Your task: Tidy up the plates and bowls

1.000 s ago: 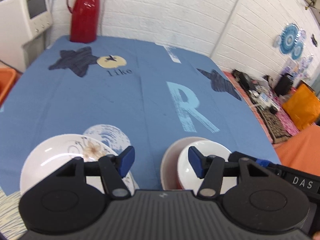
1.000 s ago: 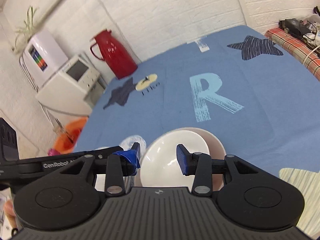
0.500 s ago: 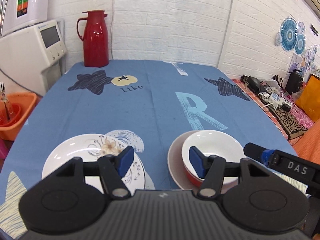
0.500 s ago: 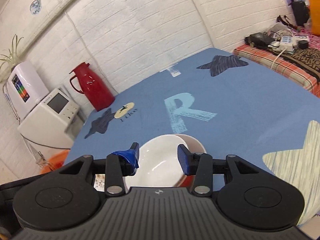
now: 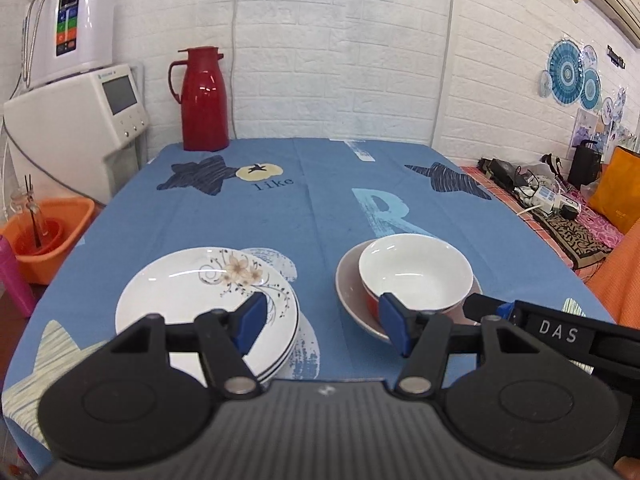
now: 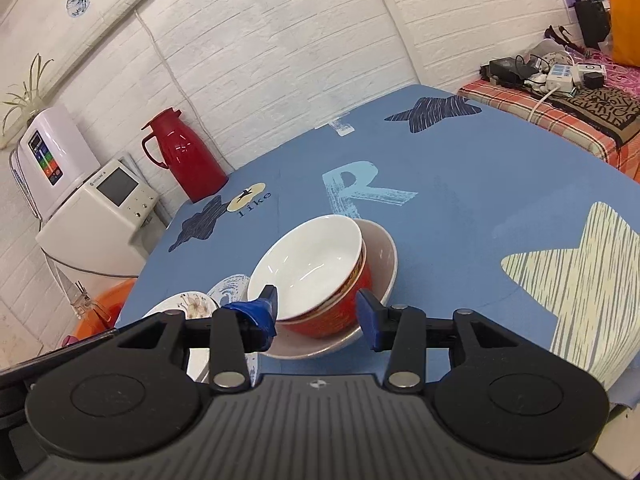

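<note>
A stack of white flower-patterned plates (image 5: 192, 300) sits near the table's front left; it also shows in the right wrist view (image 6: 188, 304). A red bowl with a white inside (image 5: 416, 270) rests in a beige dish (image 5: 350, 292) to the right; the bowl (image 6: 316, 272) and dish (image 6: 380, 260) also show in the right wrist view. My left gripper (image 5: 322, 328) is open and empty, above the gap between plates and bowl. My right gripper (image 6: 316, 316) is open and empty just in front of the bowl, apart from it.
A blue tablecloth (image 5: 320, 208) covers the table. A red thermos jug (image 5: 202, 100) stands at the far left corner. A white appliance (image 5: 76, 128) and an orange basin (image 5: 48, 236) are beyond the left edge. A cluttered side bench (image 5: 560, 208) is to the right.
Both grippers have pulled back and up from the dishes, so more of the table and room shows. The bowl stays in the beige dish. Both jaws remain open.
</note>
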`<action>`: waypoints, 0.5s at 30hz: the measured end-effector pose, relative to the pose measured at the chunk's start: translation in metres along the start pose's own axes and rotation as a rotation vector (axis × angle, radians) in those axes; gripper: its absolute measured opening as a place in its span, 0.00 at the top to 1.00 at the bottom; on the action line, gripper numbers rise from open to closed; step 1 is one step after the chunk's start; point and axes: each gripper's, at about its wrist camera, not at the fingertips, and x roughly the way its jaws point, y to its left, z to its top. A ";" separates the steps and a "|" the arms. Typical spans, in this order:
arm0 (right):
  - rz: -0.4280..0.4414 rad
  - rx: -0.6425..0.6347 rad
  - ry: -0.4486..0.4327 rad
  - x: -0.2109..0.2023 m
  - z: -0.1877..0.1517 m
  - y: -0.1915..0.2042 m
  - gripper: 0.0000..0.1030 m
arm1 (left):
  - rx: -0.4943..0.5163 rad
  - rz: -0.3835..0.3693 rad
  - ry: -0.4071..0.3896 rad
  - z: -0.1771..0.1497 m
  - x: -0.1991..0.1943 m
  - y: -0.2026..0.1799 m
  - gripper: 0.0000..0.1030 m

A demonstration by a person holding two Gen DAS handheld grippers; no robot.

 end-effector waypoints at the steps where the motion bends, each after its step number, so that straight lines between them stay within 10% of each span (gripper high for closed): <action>1: -0.002 -0.005 0.001 -0.003 -0.003 0.001 0.73 | 0.001 0.001 0.000 -0.002 -0.002 -0.001 0.41; 15: -0.034 -0.082 -0.041 -0.037 -0.026 0.011 0.72 | 0.024 0.046 -0.023 -0.030 -0.035 -0.011 0.39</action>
